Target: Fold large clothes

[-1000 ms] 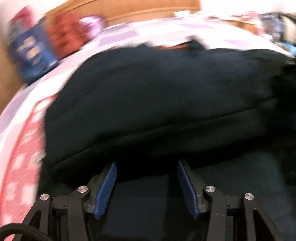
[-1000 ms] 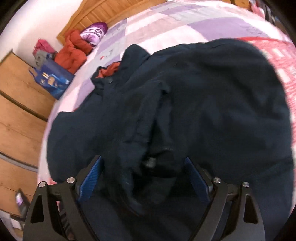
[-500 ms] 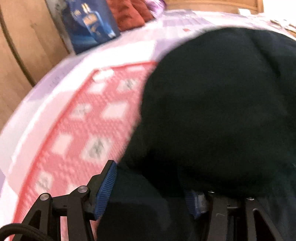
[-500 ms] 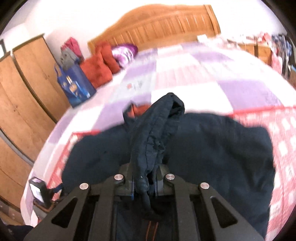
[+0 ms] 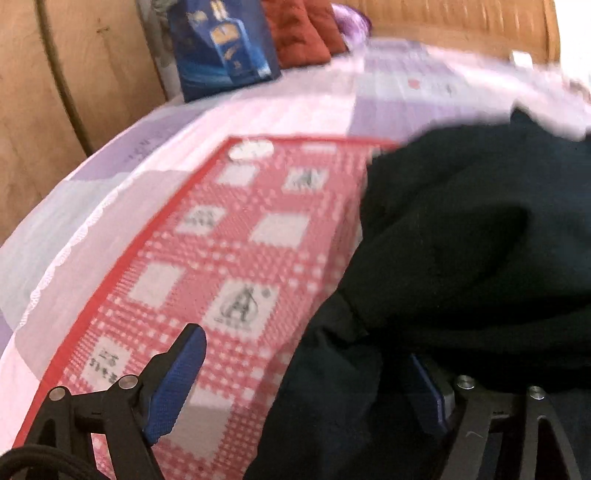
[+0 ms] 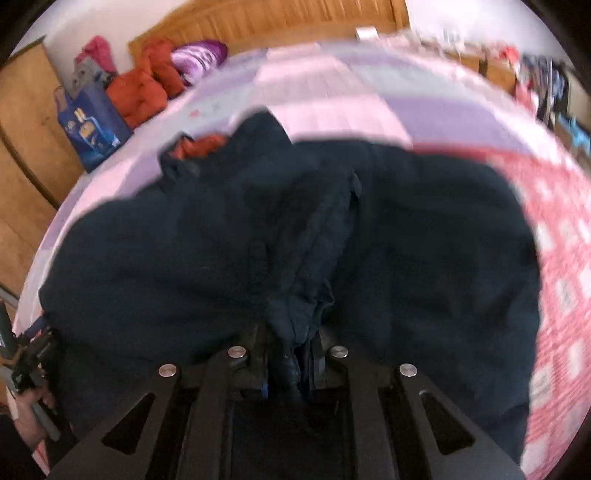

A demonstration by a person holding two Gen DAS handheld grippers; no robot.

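Observation:
A large dark navy jacket (image 6: 424, 236) lies spread on the bed, with its orange lining (image 6: 201, 146) showing at the collar. My right gripper (image 6: 291, 365) is shut on a bunched ridge of the jacket, which rises from its jaws. In the left wrist view the jacket (image 5: 472, 240) fills the right side. My left gripper (image 5: 303, 391) is at the jacket's left edge and its jaws are opening. Dark cloth lies loose between them and covers most of the right finger, and the left pad (image 5: 177, 384) stands free over the checked cloth. That left gripper (image 6: 26, 354) also shows at the far left of the right wrist view.
A red and white checked cloth (image 5: 229, 258) lies under the jacket on a pink and purple bedspread (image 6: 332, 85). A blue bag (image 5: 225, 40), a red padded garment (image 6: 144, 88) and a purple bundle (image 6: 199, 55) sit by the wooden headboard (image 6: 280, 22). A wooden wardrobe (image 5: 44, 92) stands to the left.
My right gripper shut on a ridge of the jacket and still holds it. The left wrist view swung left to the jacket's edge over the checked cloth, and its jaws widened.

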